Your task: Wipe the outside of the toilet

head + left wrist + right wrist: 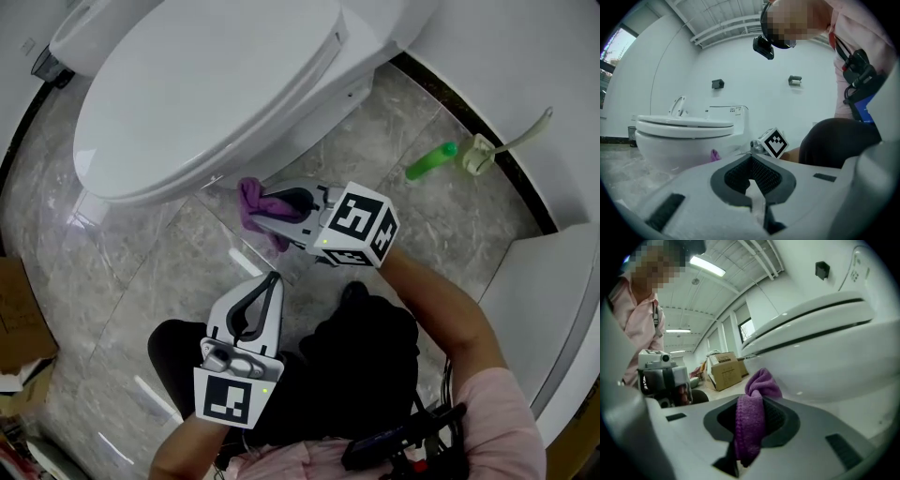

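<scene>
A white toilet (206, 94) with its lid down fills the upper left of the head view; its bowl (834, 352) looms right of the jaws in the right gripper view. My right gripper (261, 208) is shut on a purple cloth (258, 208), which sits just below the bowl's side near the floor. The purple cloth (752, 420) bunches out past the jaws. My left gripper (270, 277) is lower, over the person's dark knee, shut with nothing in it. From the left gripper view the toilet (689, 133) stands ahead, apart from the left gripper (751, 161).
A green bottle (429, 161) and a pale toilet brush (497, 148) lie on the marble floor (141, 281) at the right by the wall. A cardboard box (19, 314) sits at the left edge. A white fixture (548, 300) stands at the right.
</scene>
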